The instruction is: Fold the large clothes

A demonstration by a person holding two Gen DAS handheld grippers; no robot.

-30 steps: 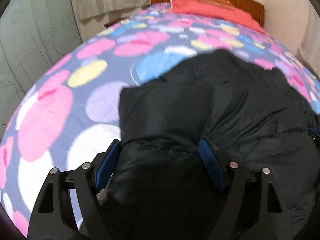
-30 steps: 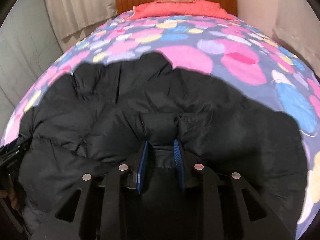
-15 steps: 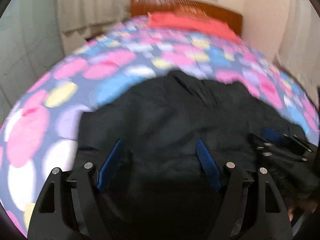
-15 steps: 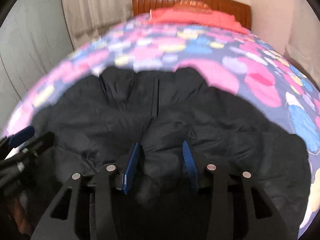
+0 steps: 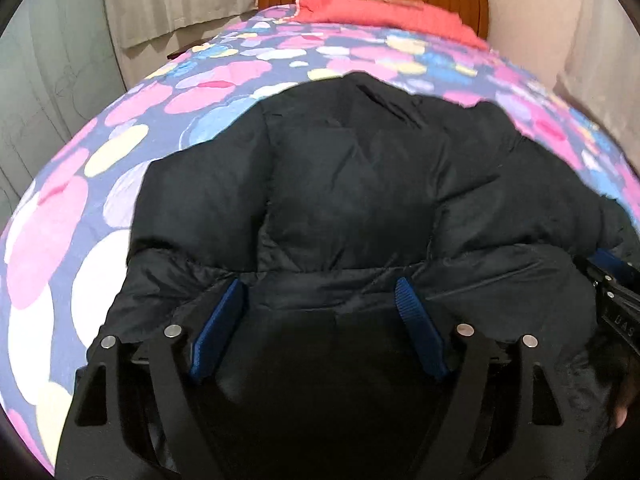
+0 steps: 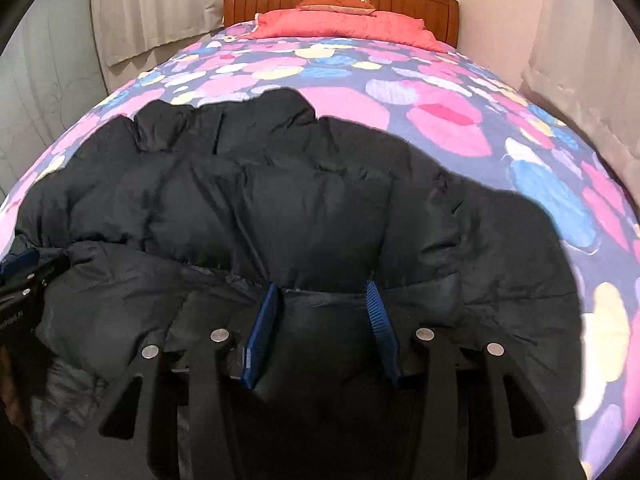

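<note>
One black puffer jacket (image 5: 360, 184) lies spread across the near end of the bed (image 5: 80, 208), and both grippers sit low at its nearest edge.

The left gripper (image 5: 320, 292) stands wide apart, its two blue pads (image 5: 218, 326) spread either side of a broad fold of the jacket's hem. The fabric bulges up between the fingers and seems to brush both pads, but nothing is pinched; the jaws are open around it.

The right gripper (image 6: 323, 292) is narrower, though still parted. Its two blue pads (image 6: 262, 330) bracket a puffed section of the jacket (image 6: 300, 208), and the cloth fills the gap between them. From here I cannot tell for certain whether the pads press the cloth or merely rest against it; the gap looks too wide for a firm pinch, so I take it as open.

Each gripper shows at the edge of the other's view: the right one (image 5: 616, 300) at the jacket's right side, the left one (image 6: 24, 276) at its left.

Counting: one jacket, two grippers, four blue pads. Beyond the jacket the flowered bedspread (image 6: 440, 120) runs back to one red pillow (image 6: 344, 26) with one small brown cushion (image 6: 338, 0) on top, against one wooden headboard (image 6: 420, 4). Curtains (image 6: 152, 8) hang on the left.
</note>
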